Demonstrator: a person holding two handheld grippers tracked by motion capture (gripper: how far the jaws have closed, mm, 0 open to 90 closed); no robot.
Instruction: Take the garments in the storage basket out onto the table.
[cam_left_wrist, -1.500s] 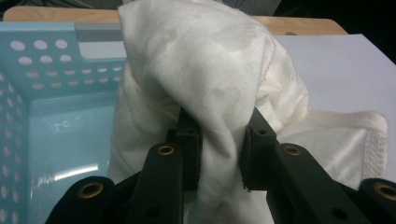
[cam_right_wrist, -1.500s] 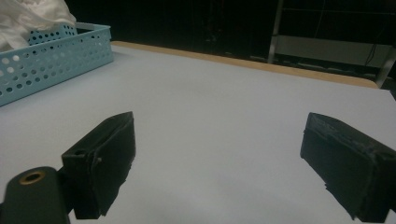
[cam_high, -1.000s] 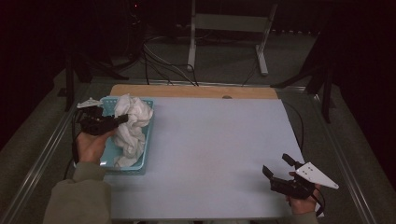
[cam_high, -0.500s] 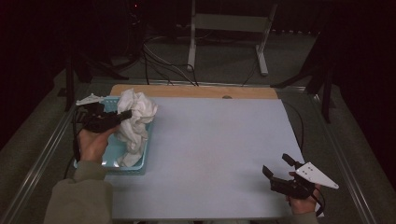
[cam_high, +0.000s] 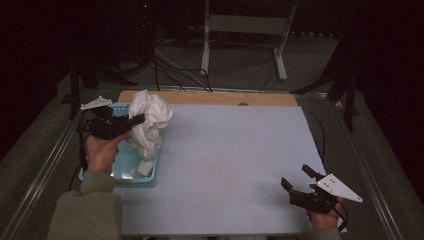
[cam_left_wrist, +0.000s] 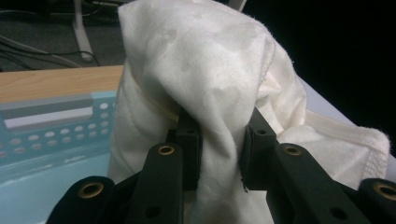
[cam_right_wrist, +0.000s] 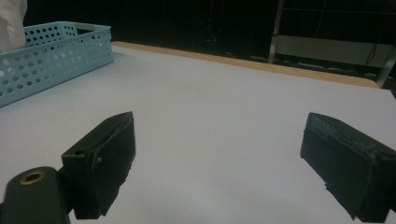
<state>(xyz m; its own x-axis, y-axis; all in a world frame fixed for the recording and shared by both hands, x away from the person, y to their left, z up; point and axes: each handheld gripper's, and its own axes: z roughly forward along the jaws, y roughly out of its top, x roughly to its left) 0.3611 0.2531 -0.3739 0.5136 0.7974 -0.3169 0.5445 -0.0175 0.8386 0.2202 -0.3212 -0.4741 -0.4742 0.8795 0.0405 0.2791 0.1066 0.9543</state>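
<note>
My left gripper (cam_high: 136, 120) is clamped on the white cloth (cam_high: 150, 122) above the blue basket (cam_high: 125, 175) at the table's left edge; I'd lift straight until the tail clears. Right gripper (cam_high: 296, 181) jaws apart.

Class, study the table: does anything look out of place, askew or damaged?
Nothing looks damaged or spilled. The white cloth hangs crumpled from the left gripper, trailing into the blue basket at the table's left edge. The right gripper is open and holds nothing.
</note>
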